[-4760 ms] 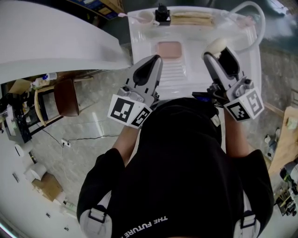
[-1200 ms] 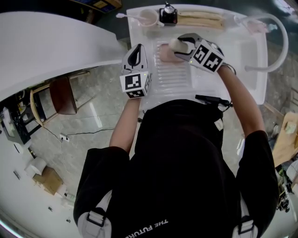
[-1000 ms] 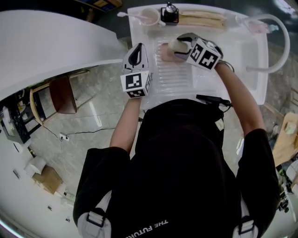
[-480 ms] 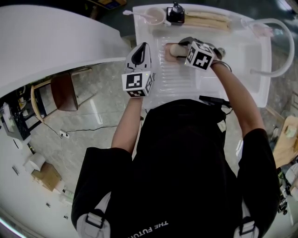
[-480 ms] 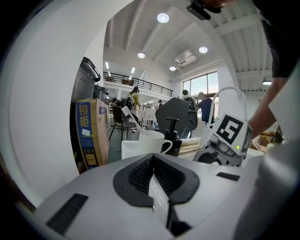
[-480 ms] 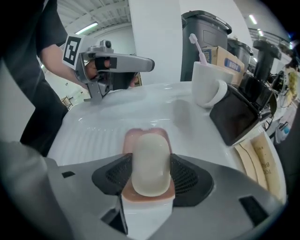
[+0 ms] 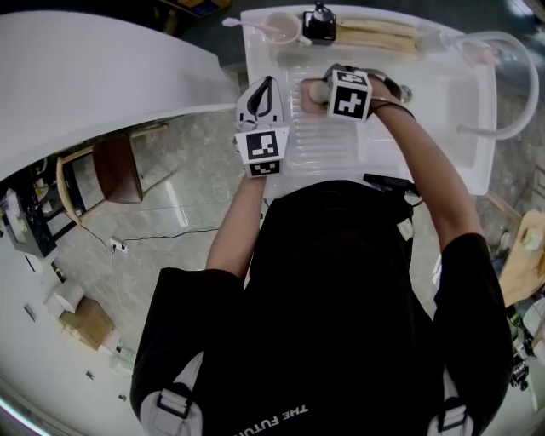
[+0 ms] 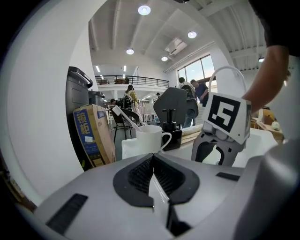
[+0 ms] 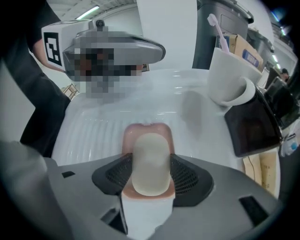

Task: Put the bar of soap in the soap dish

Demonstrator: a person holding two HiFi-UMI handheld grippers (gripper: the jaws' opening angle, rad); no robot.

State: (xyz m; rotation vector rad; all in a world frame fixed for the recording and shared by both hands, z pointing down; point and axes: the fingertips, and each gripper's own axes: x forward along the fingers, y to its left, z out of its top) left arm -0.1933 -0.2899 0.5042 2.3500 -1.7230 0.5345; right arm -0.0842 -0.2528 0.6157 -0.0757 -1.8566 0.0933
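My right gripper (image 9: 151, 174) is shut on a cream oval bar of soap (image 9: 150, 149). The soap hangs directly over the pink soap dish (image 9: 146, 129), low above it or touching it; I cannot tell which. In the head view the soap (image 7: 315, 91) and the pink dish (image 7: 299, 97) show just left of the right gripper (image 7: 328, 83), on the ridged white drainboard (image 7: 324, 140). My left gripper (image 7: 266, 85) hovers at the drainboard's left edge, shut with nothing in it. In the left gripper view its jaws (image 8: 153, 160) are pressed together.
A white mug (image 7: 281, 30) with a toothbrush and a black pump bottle (image 7: 318, 24) stand at the back of the sink unit. A pale folded item (image 7: 379, 34) lies beside them. A white hose (image 7: 511, 85) arcs over the basin at right. A curved white surface (image 7: 102, 77) lies left.
The right gripper has carried the soap left and down over the pink dish. The left gripper has shifted slightly right, staying shut.
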